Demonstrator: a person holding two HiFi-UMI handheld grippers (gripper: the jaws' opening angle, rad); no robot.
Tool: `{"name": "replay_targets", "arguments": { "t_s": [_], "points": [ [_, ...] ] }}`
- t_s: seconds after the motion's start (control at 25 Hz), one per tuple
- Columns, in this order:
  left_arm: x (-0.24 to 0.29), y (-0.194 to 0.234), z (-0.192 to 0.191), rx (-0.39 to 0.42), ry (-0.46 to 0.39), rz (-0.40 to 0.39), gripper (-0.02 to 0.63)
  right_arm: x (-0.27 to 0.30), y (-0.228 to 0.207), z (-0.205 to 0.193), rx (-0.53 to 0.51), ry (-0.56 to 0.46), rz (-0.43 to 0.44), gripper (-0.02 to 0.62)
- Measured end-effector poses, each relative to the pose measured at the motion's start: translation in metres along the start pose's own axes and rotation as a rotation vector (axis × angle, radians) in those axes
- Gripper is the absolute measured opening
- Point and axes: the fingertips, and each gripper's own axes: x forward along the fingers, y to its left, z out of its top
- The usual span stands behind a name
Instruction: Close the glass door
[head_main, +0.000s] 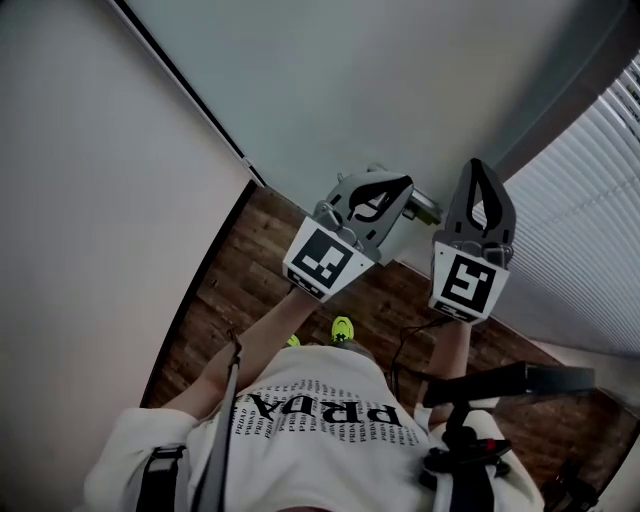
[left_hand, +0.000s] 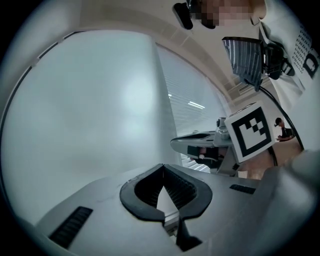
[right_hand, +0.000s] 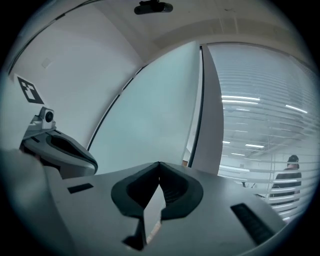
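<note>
The frosted glass door (head_main: 380, 90) fills the space ahead of me, a pale panel with a dark frame line along its left side. In the right gripper view the glass door (right_hand: 155, 115) ends at a dark upright edge (right_hand: 200, 100) beside a grey post. My left gripper (head_main: 392, 190) is held level close to the glass, its jaws meeting with nothing between them. My right gripper (head_main: 482, 170) is beside it to the right, shut and empty. In their own views the left gripper (left_hand: 162, 169) and the right gripper (right_hand: 159, 165) each show closed tips.
A white wall (head_main: 100, 200) runs along the left and slatted blinds (head_main: 590, 220) along the right. A dark wooden floor (head_main: 250, 290) lies below. A black rig (head_main: 520, 380) hangs at the person's chest. Another person (right_hand: 290, 172) stands beyond the blinds.
</note>
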Motion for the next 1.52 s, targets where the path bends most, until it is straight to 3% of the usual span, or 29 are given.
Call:
{"name": "replay_targets", "arguments": {
  "t_s": [0.32,0.88,1.12,1.32,1.52],
  "points": [
    [-0.02,0.014,0.011,0.02,-0.015,0.014,0.005,0.022,-0.009,-0.004,-0.033,0.071,-0.052,-0.002],
    [-0.006,-0.005,0.026,0.007,-0.053,-0.032,0.005,0.005,0.015,0.014,0.011,0.033,0.02,-0.002],
    [-0.022,-0.019,0.018,-0.007,-0.053,-0.029,0.005,-0.019,0.034,0.007,0.014,0.029,0.058,-0.002],
    [-0.004,-0.006,0.0,-0.013,-0.042,-0.01,0.005,0.0,0.037,-0.017,0.023,0.04,0.083,-0.002],
    [-0.024,-0.015,0.026,-0.016,-0.067,-0.008,0.005,-0.02,0.041,0.012,0.009,0.024,0.083,-0.002]
  ]
}}
